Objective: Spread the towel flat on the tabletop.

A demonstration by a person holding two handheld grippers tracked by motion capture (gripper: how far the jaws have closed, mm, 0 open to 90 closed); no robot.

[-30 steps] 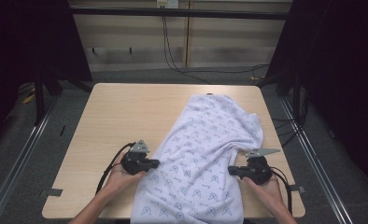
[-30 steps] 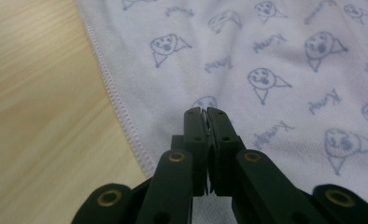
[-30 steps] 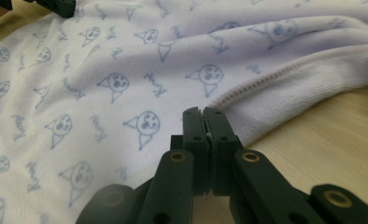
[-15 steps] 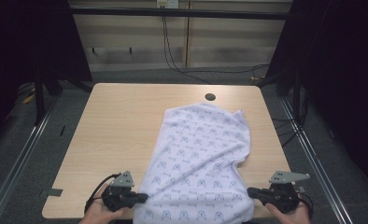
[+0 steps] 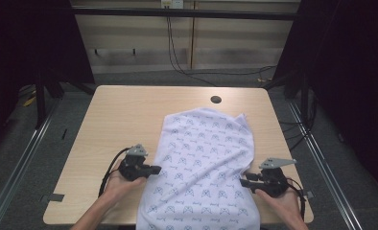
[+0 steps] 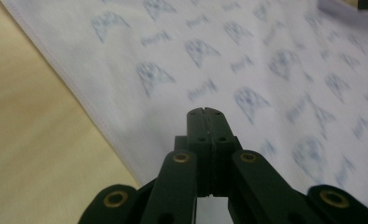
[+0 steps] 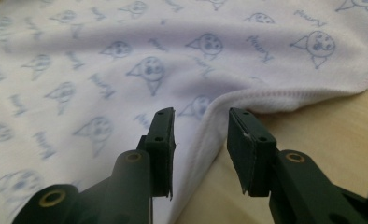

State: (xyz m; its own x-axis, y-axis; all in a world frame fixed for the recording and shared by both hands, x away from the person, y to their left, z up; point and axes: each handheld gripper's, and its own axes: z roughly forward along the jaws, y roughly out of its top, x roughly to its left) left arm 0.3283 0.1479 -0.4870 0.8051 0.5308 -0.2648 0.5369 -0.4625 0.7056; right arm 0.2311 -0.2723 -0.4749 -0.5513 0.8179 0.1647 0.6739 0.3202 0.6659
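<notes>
**Printed cloth spread on the table, one gripper at each side edge**

From the high view you get the whole layout: the white cloth [image 5: 204,167] with its little blue print lies flat on the wooden table [image 5: 120,120], running from mid-table to the near edge and hanging a bit over it. The left gripper [image 5: 154,169] sits at its left edge, the right gripper [image 5: 243,181] at its right edge, each in a hand.

The gripper views add the jaw detail. In the left gripper view the jaws are pressed fully together over the cloth's edge; a sliver of white shows behind them, but I can't tell if fabric is pinched. In the right gripper view the jaws have just been opening, and the stitched hem [image 7: 247,98] runs through the gap without being squeezed.

No containers on the table, just a dark round hole [image 5: 216,99] near the far edge.
</notes>
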